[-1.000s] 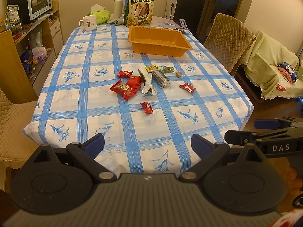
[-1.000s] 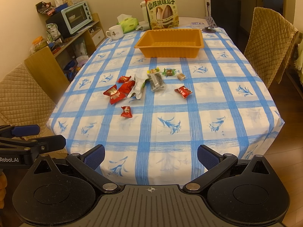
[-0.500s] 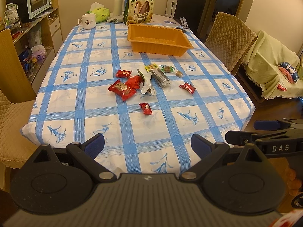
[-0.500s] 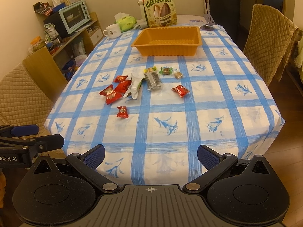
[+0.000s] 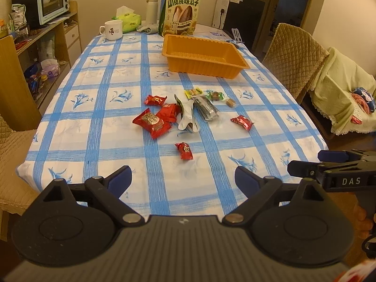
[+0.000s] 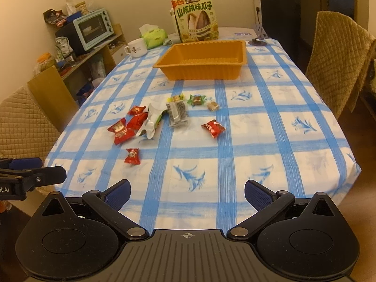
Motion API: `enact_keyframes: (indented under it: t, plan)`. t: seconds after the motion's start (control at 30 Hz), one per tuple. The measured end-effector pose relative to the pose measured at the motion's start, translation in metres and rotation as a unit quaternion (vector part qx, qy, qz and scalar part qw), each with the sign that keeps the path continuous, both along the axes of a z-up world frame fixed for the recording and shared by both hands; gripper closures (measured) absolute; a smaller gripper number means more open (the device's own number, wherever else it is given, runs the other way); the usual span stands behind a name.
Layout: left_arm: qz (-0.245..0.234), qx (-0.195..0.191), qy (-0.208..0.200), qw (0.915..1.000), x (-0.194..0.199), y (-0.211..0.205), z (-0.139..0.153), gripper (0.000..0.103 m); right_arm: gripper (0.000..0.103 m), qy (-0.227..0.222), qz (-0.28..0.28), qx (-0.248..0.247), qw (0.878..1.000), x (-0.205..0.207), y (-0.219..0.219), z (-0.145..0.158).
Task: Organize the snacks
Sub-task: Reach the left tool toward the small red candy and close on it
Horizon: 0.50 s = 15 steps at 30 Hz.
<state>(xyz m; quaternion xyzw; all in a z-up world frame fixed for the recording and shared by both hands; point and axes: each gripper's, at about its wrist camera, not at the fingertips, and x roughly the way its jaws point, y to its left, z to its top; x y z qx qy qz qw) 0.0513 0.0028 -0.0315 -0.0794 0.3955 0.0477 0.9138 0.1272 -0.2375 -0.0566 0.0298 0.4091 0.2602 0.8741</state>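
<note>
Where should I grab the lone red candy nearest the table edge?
Pinch the red candy across its plump middle, coming straight down with the open left gripper. It lies flat and alone on the tablecloth, twisted ends pointing near and far, so the sides look free.

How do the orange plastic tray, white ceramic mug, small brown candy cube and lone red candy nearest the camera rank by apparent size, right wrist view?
1. Orange plastic tray.
2. White ceramic mug.
3. Lone red candy nearest the camera; nearness inflates it, so its gap to the mug is unsure.
4. Small brown candy cube.
</note>
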Motion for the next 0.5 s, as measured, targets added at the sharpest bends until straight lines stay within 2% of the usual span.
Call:
enact_keyframes:
  t: [0.1, 0.4, 0.5]
  plan:
    - [0.005, 0.017, 0.001, 0.9998, 0.014, -0.004, -0.008, 0.012, 0.0, -0.009, 0.012, -0.001, 1.0, 0.016, 0.0, -0.007]
    - [0.023, 0.013, 0.022, 0.9994, 0.055, -0.013, -0.037, 0.023, 0.001, -0.017, 0.047, -0.001, 0.999, 0.065, -0.003, -0.023]
    - [0.033, 0.008, 0.029, 0.999, 0.069, -0.014, -0.047, 0.028, 0.009, -0.012, 0.062, -0.002, 0.998, 0.082, -0.004, -0.029]
